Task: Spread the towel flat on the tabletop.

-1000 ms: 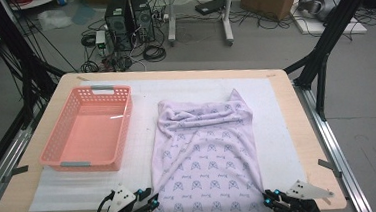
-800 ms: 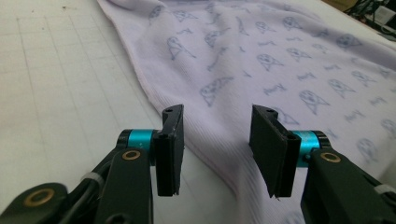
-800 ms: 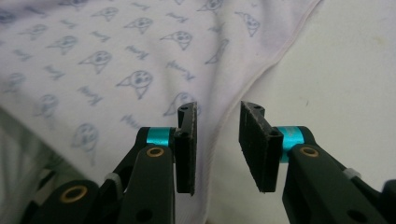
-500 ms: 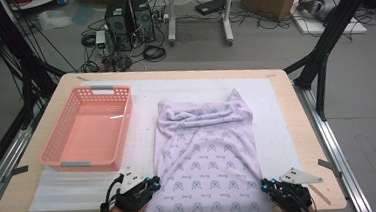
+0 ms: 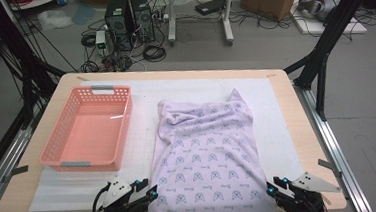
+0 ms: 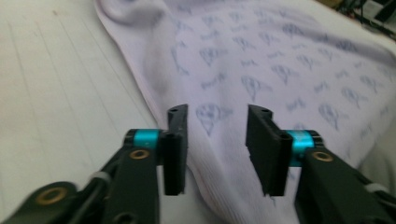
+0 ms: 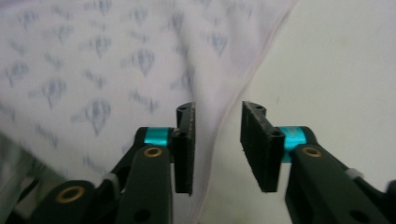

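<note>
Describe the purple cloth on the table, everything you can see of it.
The cloth is pale lilac, printed with rows of small blue-grey emblems, and looks like soft ribbed knit. It lies spread flat on the white mat, its far end bunched into folds with a corner poking up, its near edge at the table's front. The pink basket sits apart to its left. The left gripper has open jaws over its near left edge; the right gripper has open jaws astride its near right hem. Neither grips it yet.
</note>
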Demonstrator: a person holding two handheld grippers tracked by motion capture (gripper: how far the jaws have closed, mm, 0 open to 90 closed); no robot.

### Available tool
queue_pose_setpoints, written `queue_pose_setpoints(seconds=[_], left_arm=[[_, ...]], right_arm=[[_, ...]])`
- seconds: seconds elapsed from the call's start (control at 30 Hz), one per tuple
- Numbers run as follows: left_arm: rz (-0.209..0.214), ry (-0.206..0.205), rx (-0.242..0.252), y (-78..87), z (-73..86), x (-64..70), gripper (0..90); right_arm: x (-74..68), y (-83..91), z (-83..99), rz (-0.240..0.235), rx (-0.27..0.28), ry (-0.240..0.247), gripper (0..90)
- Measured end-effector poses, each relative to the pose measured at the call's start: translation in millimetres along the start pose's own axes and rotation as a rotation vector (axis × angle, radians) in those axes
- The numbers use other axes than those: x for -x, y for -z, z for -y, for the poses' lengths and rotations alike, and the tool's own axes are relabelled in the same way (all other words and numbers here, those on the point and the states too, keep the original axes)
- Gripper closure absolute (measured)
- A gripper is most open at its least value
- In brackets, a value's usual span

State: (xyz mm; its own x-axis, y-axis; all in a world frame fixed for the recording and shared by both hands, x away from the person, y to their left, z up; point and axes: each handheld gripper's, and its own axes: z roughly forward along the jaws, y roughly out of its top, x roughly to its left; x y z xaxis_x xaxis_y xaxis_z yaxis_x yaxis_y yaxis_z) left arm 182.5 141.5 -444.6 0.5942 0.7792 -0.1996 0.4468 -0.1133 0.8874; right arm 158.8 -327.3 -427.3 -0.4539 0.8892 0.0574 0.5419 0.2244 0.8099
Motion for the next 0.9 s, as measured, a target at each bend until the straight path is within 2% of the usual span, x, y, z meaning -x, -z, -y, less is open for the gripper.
queue_pose_setpoints(seconds=[0.1,0.23,0.33,0.37,0.43,0.47,0.5,0.53,0.6,0.7,0.9], left_arm=[[-0.013,0.012,0.013,-8.5,-8.7,-5.5,52.2],[-0.046,0.051,-0.051,-27.2,-10.4,-12.7,51.5],[-0.032,0.052,-0.110,-37.4,-5.1,-12.0,50.9],[-0.034,0.035,-0.109,-39.2,-2.6,-10.1,50.6],[-0.069,-0.014,-0.100,-39.4,-0.1,-5.4,51.2],[-0.117,-0.072,-0.097,-38.7,1.8,-2.0,56.6],[-0.114,-0.080,-0.101,-37.2,2.0,-2.7,69.3],[-0.085,-0.044,-0.109,-35.7,1.4,-5.3,83.7],[-0.081,-0.030,-0.118,-32.7,1.3,-5.5,86.5],[-0.056,-0.022,-0.111,-22.0,5.6,-1.8,86.7],[-0.007,-0.035,-0.095,0.6,18.4,10.1,85.9]], right_arm=[[-6.6,-3.4,-7.5,-0.008,0.022,0.036,65.1],[-9.9,-19.9,-7.2,-0.016,-0.032,0.059,64.2],[-6.9,-30.2,-4.9,0.004,-0.063,0.073,63.0],[-6.0,-32.8,-4.5,0.010,-0.072,0.081,63.7],[-4.2,-37.2,-3.0,0.016,-0.101,0.088,68.1],[-2.6,-38.2,-1.5,0.012,-0.092,0.078,73.5],[-0.4,-37.4,-0.4,0.010,-0.084,0.066,79.4],[1.5,-36.8,0.0,0.007,-0.084,0.061,85.3],[5.3,-33.8,1.2,-0.021,-0.086,0.030,87.6],[3.6,-27.2,4.4,-0.029,-0.098,0.046,88.2],[-3.6,-8.7,11.8,-0.065,-0.121,0.068,88.4]])
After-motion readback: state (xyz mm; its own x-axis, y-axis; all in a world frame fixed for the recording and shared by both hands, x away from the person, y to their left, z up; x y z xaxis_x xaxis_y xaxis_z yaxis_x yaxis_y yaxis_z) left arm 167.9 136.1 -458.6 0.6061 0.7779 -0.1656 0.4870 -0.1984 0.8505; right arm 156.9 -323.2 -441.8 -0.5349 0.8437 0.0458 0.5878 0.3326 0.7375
